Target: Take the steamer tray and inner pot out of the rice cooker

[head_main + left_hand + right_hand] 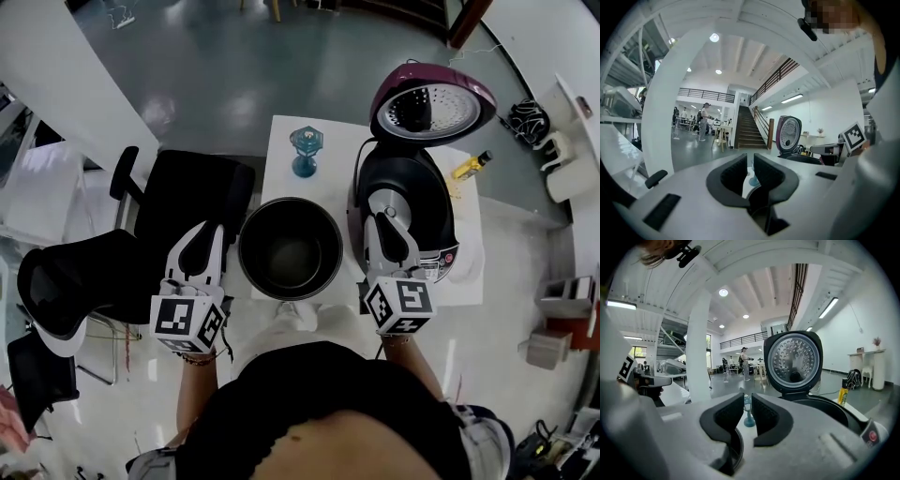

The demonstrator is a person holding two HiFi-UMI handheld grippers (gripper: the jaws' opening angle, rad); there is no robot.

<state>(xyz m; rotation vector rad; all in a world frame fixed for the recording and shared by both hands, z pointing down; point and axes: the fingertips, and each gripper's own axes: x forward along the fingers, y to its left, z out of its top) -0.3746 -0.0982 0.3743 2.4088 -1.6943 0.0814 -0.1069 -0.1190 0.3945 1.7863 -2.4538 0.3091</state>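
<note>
The dark inner pot [289,251] stands by itself at the white table's [337,150] front left corner, empty inside. To its right is the rice cooker [433,202], its maroon lid [431,103] raised. My left gripper [206,230] hovers left of the pot and touches nothing. My right gripper [386,214] hangs over the cooker's front. In the left gripper view the left gripper [750,161] holds nothing, its pads a narrow slit apart. The right gripper [747,401] looks the same, with the pot's rim [736,447] low on its left and the lid [793,359] ahead.
A blue goblet [305,150] stands at the table's back left and shows through both jaw gaps. A yellow bottle [469,167] lies right of the cooker. Black chairs [187,202] crowd the table's left side. People stand far off in the hall.
</note>
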